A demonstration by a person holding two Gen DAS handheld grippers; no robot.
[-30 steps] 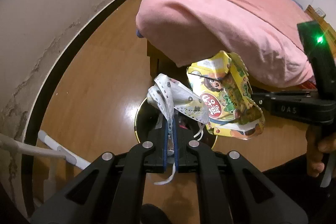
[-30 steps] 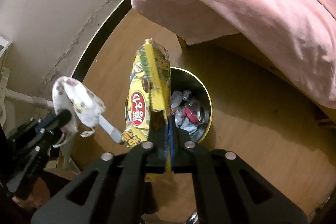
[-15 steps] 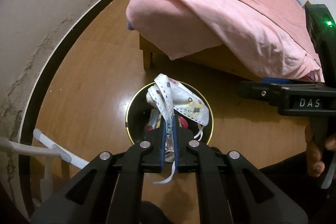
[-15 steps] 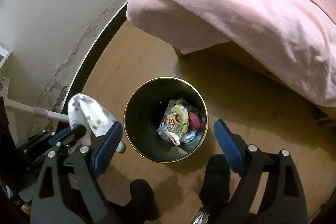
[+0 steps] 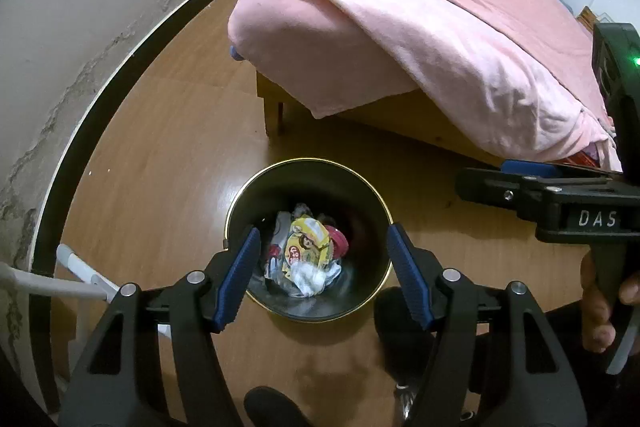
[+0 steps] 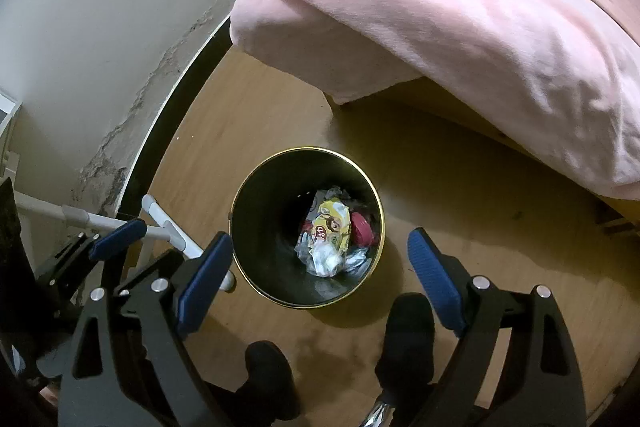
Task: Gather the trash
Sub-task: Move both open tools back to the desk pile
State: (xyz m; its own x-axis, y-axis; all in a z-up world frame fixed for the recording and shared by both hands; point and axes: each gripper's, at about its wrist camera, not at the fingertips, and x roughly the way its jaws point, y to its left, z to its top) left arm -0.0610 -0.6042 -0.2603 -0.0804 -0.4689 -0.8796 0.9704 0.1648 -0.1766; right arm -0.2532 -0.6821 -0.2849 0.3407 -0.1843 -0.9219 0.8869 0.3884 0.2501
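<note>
Wooden floor (image 5: 152,155) runs open between the dark skirting along the wall and the corner of the bed, where a soft pink blanket (image 5: 400,27) overhangs. Near that corner stands a round black bin (image 6: 260,227) with a thin gold rim. Crumpled in its bottom lie a yellow snack wrapper (image 5: 306,247) and a white mask (image 5: 308,277). Above it the left gripper (image 5: 323,267) has just been opening, fingers apart and empty; the right gripper (image 6: 316,267) stands wide, empty.

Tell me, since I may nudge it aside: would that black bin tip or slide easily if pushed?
The black bin looks tall and narrow, so a push near its gold rim would probably tip it. It holds only light litter like the yellow snack wrapper, so little weighs it down. On the glossy wooden floor it may slide.
</note>
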